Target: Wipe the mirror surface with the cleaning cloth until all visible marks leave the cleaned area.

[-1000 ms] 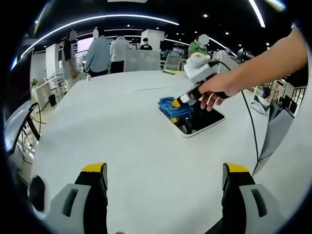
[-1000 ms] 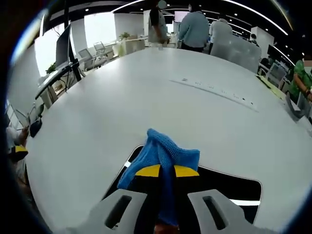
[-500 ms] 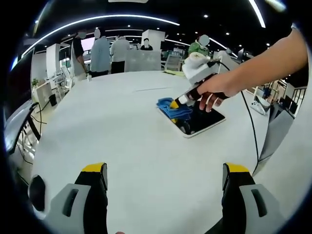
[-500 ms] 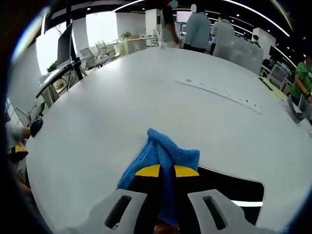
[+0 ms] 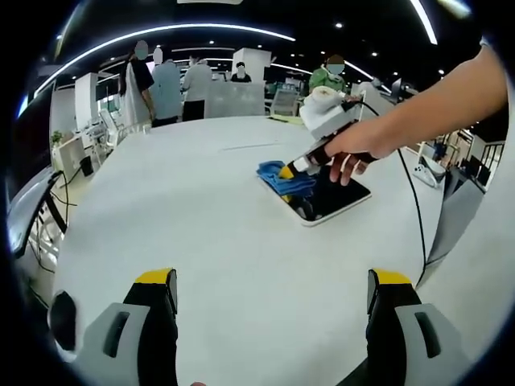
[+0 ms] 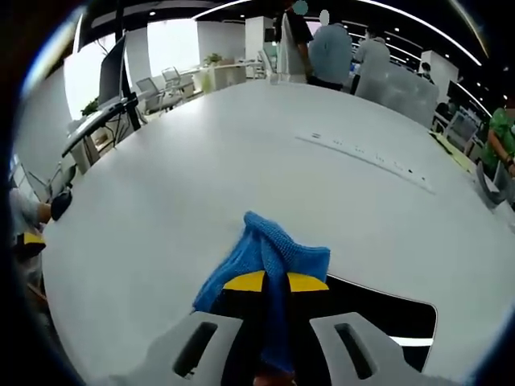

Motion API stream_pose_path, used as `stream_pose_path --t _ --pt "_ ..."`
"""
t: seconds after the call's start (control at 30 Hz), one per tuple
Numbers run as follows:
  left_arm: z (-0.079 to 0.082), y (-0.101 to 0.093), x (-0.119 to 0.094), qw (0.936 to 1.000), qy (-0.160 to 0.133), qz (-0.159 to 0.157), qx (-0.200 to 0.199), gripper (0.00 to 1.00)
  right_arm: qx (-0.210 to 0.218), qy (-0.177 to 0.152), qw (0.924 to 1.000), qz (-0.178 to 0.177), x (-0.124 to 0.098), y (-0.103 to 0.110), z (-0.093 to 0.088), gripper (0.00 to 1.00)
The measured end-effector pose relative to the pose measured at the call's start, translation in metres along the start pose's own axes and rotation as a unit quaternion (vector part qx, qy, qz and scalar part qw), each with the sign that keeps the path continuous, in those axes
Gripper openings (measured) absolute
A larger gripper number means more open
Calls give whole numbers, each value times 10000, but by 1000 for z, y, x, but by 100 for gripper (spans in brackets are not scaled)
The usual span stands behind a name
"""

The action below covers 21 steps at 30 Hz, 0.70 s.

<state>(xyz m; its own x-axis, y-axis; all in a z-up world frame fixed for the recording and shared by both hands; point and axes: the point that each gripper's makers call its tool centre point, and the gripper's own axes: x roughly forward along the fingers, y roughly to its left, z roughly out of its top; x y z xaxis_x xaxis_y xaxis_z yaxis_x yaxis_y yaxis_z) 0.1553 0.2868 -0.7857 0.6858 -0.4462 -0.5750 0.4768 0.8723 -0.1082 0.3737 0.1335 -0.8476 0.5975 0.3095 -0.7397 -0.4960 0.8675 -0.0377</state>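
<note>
A wide white table [image 5: 201, 217] spreads across both views, with people [image 5: 165, 88] standing at its far edge among office furniture. On the table, right of centre in the left gripper view, lies the mirror [image 5: 326, 197], a dark rectangular panel with a pale rim, flat on the surface. In the right gripper view its dark glass [image 6: 378, 314] shows just beyond and to the right of the jaws, its near left end covered by the cloth.

A bare hand [image 5: 358, 149] reaches in from the right of the left gripper view, holding the right gripper [image 5: 288, 170] tilted down onto the mirror's far left end. That gripper [image 6: 273, 283] is clamped on the blue cleaning cloth [image 6: 269, 257], its yellow-tipped jaws pinched together with the fabric between them; the cloth [image 5: 283, 178] bunches over the mirror's edge and touches the table beside it.

The left gripper [image 5: 273, 281] hovers near, well apart from the mirror, its yellow-tipped jaws spread wide with nothing between them above bare table.
</note>
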Motion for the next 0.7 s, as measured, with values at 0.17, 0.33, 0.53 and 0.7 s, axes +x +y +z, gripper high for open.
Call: stream_pose_path --t 0.17,0.33,0.53,0.7 --pt "6 -1 1 10000 -51 -7 34 99 -3 -68 10000 1 -4 2 -1 4" --pt "7 -3 2 10000 -49 -21 66 99 -5 -80 10000 0 -7 4 -3 4" --pt "6 -5 2 10000 -26 -35 87 99 19 -92 10000 17 -9 6 -5 4" --pt "7 -5 1 10000 -65 -14 69 99 2 -88 10000 28 -11 9 -7 4"
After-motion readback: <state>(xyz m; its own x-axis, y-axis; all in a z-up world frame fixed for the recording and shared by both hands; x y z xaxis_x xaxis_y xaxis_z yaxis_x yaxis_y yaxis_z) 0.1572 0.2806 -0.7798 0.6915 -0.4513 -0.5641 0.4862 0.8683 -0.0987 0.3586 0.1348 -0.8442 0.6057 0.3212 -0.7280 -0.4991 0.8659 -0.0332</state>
